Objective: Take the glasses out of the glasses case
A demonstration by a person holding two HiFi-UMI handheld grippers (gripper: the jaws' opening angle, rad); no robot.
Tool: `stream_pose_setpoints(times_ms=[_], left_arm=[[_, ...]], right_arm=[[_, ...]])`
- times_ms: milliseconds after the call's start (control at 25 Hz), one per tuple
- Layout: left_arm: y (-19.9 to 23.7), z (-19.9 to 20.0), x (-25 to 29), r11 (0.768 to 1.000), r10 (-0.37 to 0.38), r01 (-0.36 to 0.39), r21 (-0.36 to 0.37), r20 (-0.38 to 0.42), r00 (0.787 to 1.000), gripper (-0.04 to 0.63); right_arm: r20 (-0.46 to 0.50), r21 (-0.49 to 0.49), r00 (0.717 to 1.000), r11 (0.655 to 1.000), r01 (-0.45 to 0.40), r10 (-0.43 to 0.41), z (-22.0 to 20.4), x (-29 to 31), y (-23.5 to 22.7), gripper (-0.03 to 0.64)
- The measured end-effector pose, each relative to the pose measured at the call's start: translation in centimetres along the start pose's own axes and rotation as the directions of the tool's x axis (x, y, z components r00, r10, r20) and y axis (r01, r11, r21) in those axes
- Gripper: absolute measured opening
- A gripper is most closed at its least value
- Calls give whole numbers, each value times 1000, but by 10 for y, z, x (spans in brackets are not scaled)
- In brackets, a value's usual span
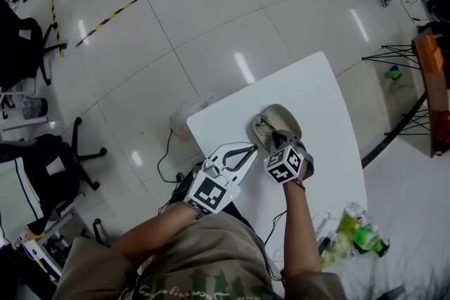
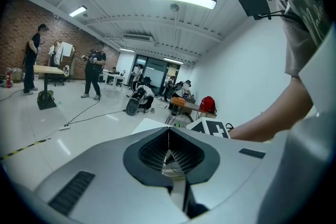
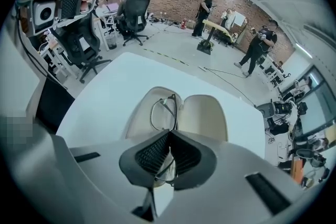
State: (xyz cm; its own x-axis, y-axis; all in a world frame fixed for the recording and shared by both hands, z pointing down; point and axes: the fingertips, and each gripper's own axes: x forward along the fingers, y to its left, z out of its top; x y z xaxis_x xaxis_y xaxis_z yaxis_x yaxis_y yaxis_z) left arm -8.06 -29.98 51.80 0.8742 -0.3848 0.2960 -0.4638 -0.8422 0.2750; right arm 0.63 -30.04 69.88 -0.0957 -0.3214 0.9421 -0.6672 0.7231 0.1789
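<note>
– At mid-frame in the head view, on the white worktop [image 1: 320,91]: what was logged?

– One glasses case [image 1: 283,120], lying open with both cream halves facing up, side by side. A pair of glasses [image 1: 265,128] with a thin dark frame stood in the left half.

– State of the right hand-held gripper [image 1: 280,144]?

– It pointed up-frame from the lower edge, over the near end of the case. In the right gripper view the jaws were pressed together on the frame of the glasses. One lens rim showed above the jaw tips, and the wire ran down between the pads.

– Were the glasses clear of the case?

– Could not tell. They were over the left half, but contact with the lining could not be made out in either view.

– And the left hand-held gripper [image 1: 249,150]?

– It was at the lower left of the case, tips just beside its rim, over the worktop's near corner. In the left gripper view the jaws met along a single seam with nothing between them.

– Anything else noted?

– Some green bottles [image 1: 360,234] at lower right of the head view, well apart from the case. An office chair [image 1: 53,164] was at far left, on the floor [image 1: 211,17].
</note>
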Motion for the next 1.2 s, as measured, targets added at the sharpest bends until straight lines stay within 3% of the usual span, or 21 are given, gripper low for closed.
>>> stream_pose_setpoints(times_ms=[480, 760, 960, 1200], left_arm=[[-6, -3, -5, 1000, -17, 17, -3, -19, 1000, 9], [-15, -3, -1, 998, -60, 60, 14, -21, 998, 9], [-13, -2, -5, 999, -39, 39, 9, -13, 999, 9], [-24, 3, -4, 998, -67, 67, -6, -9, 998, 8]], right_arm=[[44, 142, 999, 990, -22, 16, 4, -6, -1, 20], [34, 131, 999, 991, 11, -16, 1, -14, 3, 20], [22, 128, 999, 991, 29, -32, -1, -20, 7, 20], [19, 154, 999, 987, 45, -48, -2, -32, 9, 20]])
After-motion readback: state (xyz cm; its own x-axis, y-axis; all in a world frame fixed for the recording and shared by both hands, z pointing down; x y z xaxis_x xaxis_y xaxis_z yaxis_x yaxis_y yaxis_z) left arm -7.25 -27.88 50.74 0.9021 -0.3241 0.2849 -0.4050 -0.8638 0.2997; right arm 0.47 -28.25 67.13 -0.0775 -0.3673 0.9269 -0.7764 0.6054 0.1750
